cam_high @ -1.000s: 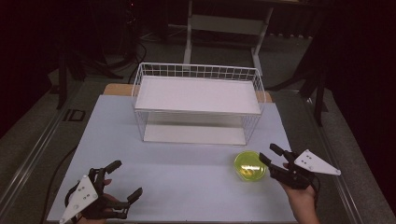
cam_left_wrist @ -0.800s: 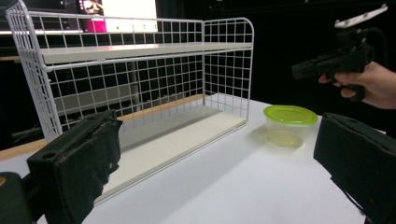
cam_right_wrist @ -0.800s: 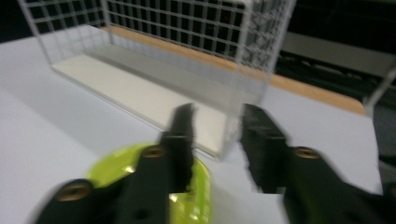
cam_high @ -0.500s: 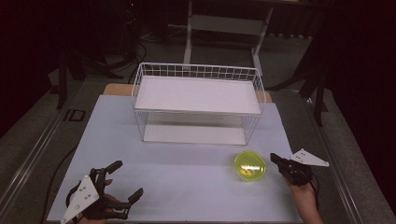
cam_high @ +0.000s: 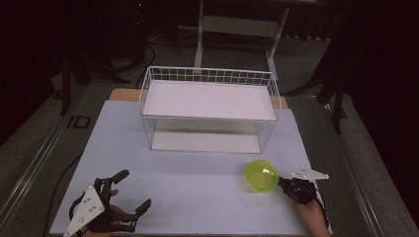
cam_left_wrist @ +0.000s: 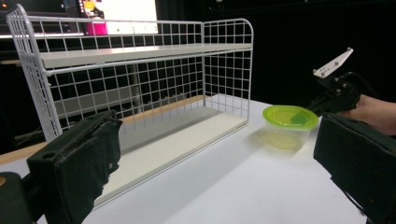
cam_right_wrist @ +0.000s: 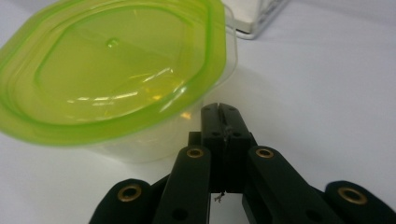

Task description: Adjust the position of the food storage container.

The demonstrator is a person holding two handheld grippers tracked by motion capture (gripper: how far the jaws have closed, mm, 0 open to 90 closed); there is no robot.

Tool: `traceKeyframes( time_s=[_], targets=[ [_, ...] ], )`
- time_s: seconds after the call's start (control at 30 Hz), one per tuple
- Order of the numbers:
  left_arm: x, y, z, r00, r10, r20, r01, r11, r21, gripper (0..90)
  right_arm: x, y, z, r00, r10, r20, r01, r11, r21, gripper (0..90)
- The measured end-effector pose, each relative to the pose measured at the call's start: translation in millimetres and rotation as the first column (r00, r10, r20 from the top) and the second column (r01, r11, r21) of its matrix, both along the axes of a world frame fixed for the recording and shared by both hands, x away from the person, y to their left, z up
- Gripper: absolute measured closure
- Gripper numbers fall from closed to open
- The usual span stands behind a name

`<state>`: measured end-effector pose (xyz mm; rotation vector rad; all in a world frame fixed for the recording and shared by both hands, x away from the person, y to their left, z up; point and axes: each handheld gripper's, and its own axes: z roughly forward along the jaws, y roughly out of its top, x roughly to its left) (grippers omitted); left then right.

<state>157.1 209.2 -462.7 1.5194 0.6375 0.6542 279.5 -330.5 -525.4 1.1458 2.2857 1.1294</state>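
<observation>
A clear tub with a lime-green lid (cam_high: 261, 175) (cam_left_wrist: 289, 122) (cam_right_wrist: 112, 70) stands on the white table, right of centre, in front of the wire rack. My right gripper (cam_high: 282, 183) (cam_right_wrist: 222, 114) is low at the tub's right side. Its jaws are shut together with nothing between them, and their tip lies just under the lid's rim; I cannot tell if it touches. My left gripper (cam_high: 134, 188) (cam_left_wrist: 219, 154) rests at the front left of the table, open and empty, facing the rack and the tub. The right gripper (cam_left_wrist: 327, 98) also shows in the left gripper view, behind the tub.
A white wire rack (cam_high: 207, 98) (cam_left_wrist: 140, 93) with an upper and a lower shelf stands at the back middle of the table (cam_high: 197, 182). Dark floor and stands surround the table. The table's right edge lies close behind my right hand.
My right gripper has sunk to the table beside the tub and its jaws have gone from open to shut. The tub and my left gripper have kept still.
</observation>
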Motion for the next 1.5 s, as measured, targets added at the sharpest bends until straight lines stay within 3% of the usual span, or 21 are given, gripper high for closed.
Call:
traceKeyframes(
  time_s=[0.3,0.47,0.6,0.63,0.67,0.7,0.73,0.87,1.23,1.5],
  targets=[
    [-0.6,-0.3,0.4,1.0,0.001,0.002,-0.001,1.0,0.001,1.3,-1.6,27.6,-6.0,0.9953,0.087,-0.044,-0.086,0.996,0.009,90.0],
    [0.3,-1.0,-0.1,1.0,0.0,-0.002,0.0,0.9999,0.011,1.2,-0.5,46.3,-4.3,0.9901,0.134,-0.044,-0.134,0.991,0.004,90.0],
    [-1.0,-1.1,0.4,1.0,-0.002,0.002,0.002,0.9998,0.018,1.3,4.4,50.6,-5.4,0.9897,0.128,-0.064,-0.127,0.992,0.016,90.0],
    [-1.4,-1.1,0.3,1.0,-0.003,0.002,0.003,0.9999,0.016,1.2,5.2,50.0,-4.7,0.9906,0.127,-0.05,-0.127,0.992,0.002,90.0],
    [-1.6,-0.9,0.3,1.0,-0.002,0.003,0.002,0.9999,0.017,1.3,9.6,47.3,-3.2,0.9878,0.12,-0.099,-0.12,0.993,0.008,90.0],
    [-1.6,-0.6,0.4,1.0,-0.002,0.004,0.002,0.9998,0.017,1.3,9.6,47.3,-3.2,0.9878,0.12,-0.099,-0.12,0.993,0.008,90.0],
    [-1.5,-0.4,0.5,1.0,-0.002,0.005,0.002,0.9998,0.018,1.2,10.8,41.2,-0.6,0.9905,0.091,-0.102,-0.085,0.994,0.064,90.0],
    [-0.9,-1.2,0.2,1.0,-0.005,0.003,0.005,0.9998,0.019,1.3,12.6,39.5,0.4,0.9921,0.075,-0.1,-0.069,0.996,0.062,90.0],
    [-1.4,-1.8,0.3,1.0,-0.007,0.005,0.006,0.9997,0.023,1.3,17.7,69.8,-7.7,0.979,0.133,-0.155,-0.123,0.99,0.073,90.0],
    [-1.7,-2.4,0.0,0.9999,-0.007,0.007,0.007,0.9995,0.029,1.2,16.0,96.5,-9.6,0.9692,0.185,-0.163,-0.174,0.982,0.08,90.0]
  ],
)
